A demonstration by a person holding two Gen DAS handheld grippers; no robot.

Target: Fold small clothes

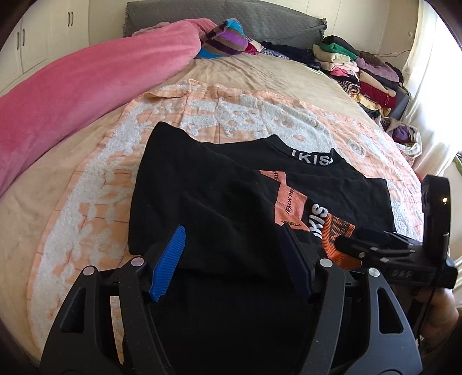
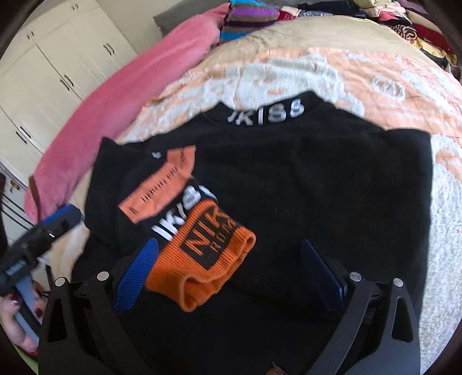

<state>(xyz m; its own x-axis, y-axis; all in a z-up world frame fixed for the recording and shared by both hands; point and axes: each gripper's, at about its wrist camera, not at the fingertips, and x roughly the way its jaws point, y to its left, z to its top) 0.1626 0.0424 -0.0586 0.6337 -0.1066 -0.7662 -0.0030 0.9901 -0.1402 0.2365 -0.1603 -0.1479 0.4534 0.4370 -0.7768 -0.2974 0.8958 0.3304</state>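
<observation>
A small black top [image 1: 219, 184] with white letters on its collar [image 1: 313, 157] lies flat on a peach and white towel [image 1: 231, 115]. One sleeve is folded across the front, and its orange cuff [image 2: 202, 256] rests near the hem. My left gripper [image 1: 232, 253] stands open over the top's lower left edge, with black cloth lying loose between its fingers. My right gripper [image 2: 228, 274] is open wide over the hem; the orange cuff lies beside its blue finger [image 2: 135, 277], not pinched. Each gripper shows at the edge of the other's view.
A rolled pink blanket [image 1: 86, 86] runs along the bed's left side. A striped cushion [image 1: 225, 37] and a grey headboard [image 1: 274, 20] are at the far end. Stacked folded clothes [image 1: 361, 72] line the far right edge. White wardrobes [image 2: 57, 72] stand beyond the bed.
</observation>
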